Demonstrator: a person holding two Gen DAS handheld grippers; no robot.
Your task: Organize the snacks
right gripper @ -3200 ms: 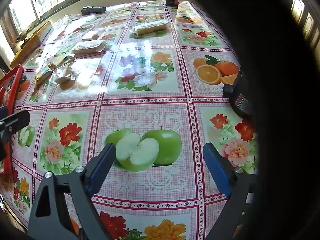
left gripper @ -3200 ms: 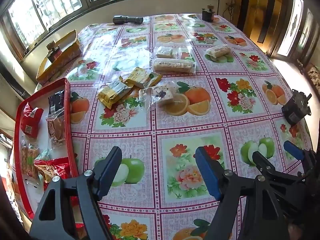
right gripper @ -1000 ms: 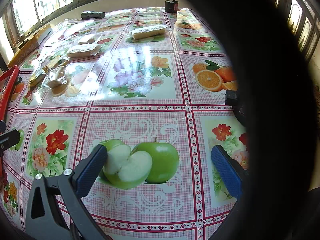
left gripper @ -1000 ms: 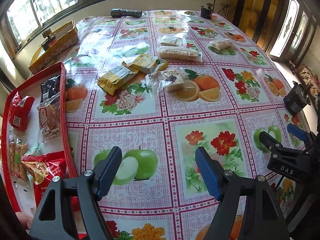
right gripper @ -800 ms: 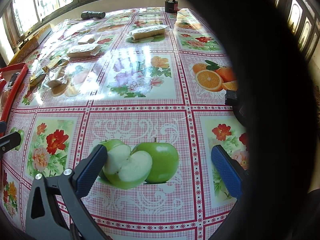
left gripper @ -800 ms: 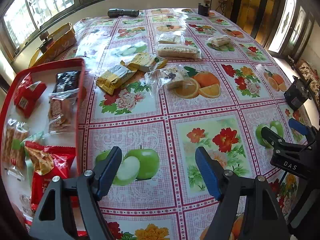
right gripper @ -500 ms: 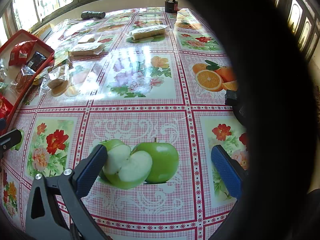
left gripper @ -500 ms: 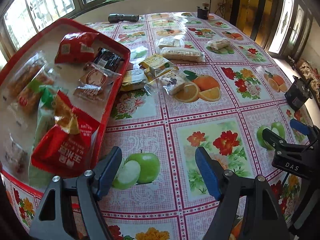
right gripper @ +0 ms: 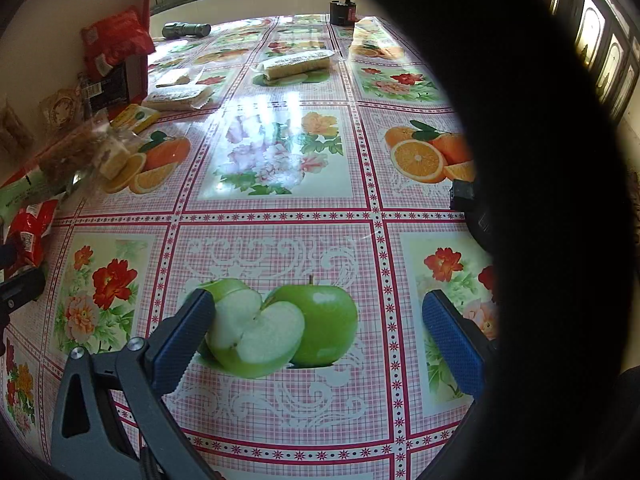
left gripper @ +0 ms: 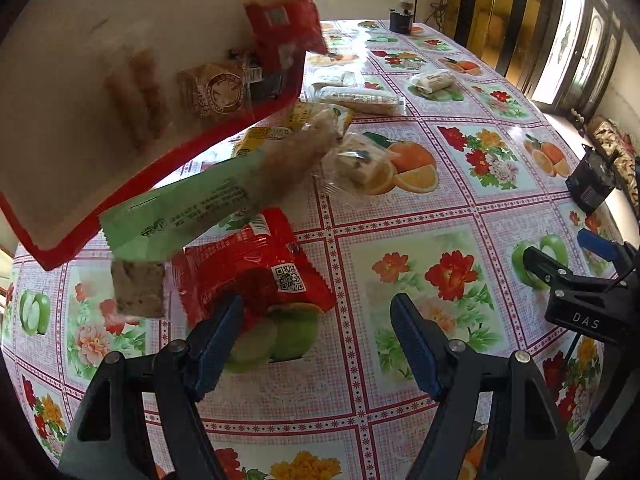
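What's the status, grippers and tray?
Left gripper and right gripper open, empty, low over the table. Red tray tipped steeply; green packet and red packet spilling out. Loose snacks ahead.

black claw, blue pads

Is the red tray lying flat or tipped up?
Tipped up steeply: the red tray stands on edge and a green packet is sliding off its rim.

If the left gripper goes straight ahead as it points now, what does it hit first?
Likely the big red snack packet: it lies just ahead of the left gripper, by its left finger. Depth is unclear; the centre line may meet only tablecloth.
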